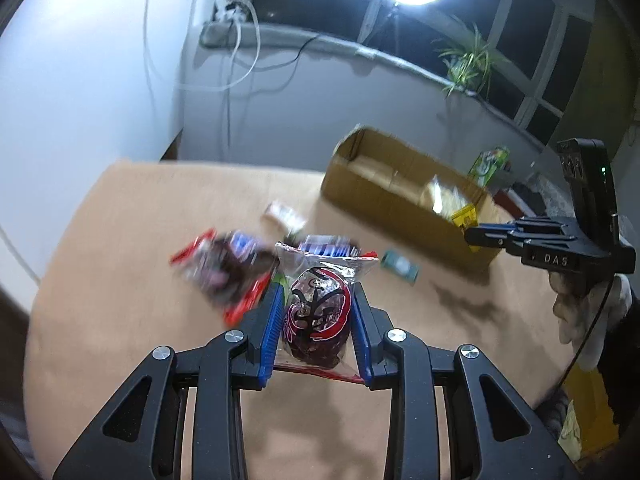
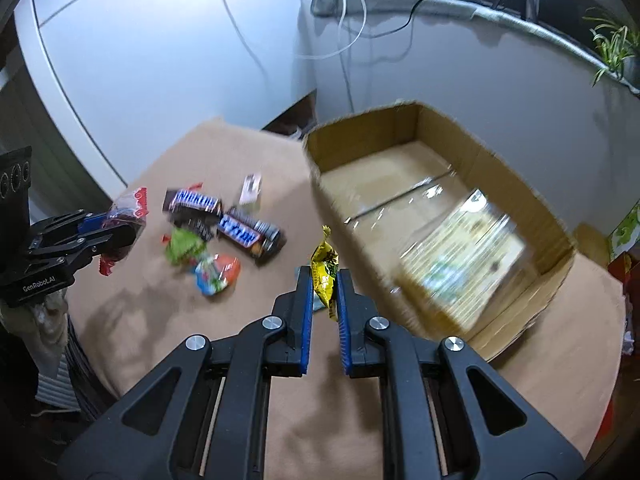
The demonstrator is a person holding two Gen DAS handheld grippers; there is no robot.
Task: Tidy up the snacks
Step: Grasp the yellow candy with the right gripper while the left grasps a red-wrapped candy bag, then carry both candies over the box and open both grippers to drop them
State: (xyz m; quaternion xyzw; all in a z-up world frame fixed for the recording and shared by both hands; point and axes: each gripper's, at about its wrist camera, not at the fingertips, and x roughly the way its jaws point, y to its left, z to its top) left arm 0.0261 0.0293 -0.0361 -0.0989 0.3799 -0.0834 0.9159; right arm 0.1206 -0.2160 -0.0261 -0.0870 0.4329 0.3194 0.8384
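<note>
My left gripper [image 1: 317,294] is shut on a clear packet with a dark red snack [image 1: 318,312] and holds it above the table; it also shows at the left of the right wrist view [image 2: 120,228]. My right gripper [image 2: 324,278] is shut on a small yellow candy wrapper [image 2: 325,268], just left of the open cardboard box [image 2: 316,152]. The box [image 1: 360,196] holds a large pale snack pack [image 2: 464,256]. Loose on the table lie two Snickers bars [image 2: 250,234], a green packet [image 2: 184,246] and an orange-blue packet [image 2: 218,274].
A round tan table [image 2: 320,420] carries everything. A small white packet [image 2: 252,188] lies beyond the bars, and a teal packet [image 1: 400,266] near the box. A potted plant [image 1: 468,64] sits on the windowsill under a ring light. Green boxes [image 1: 490,164] stand behind the cardboard box.
</note>
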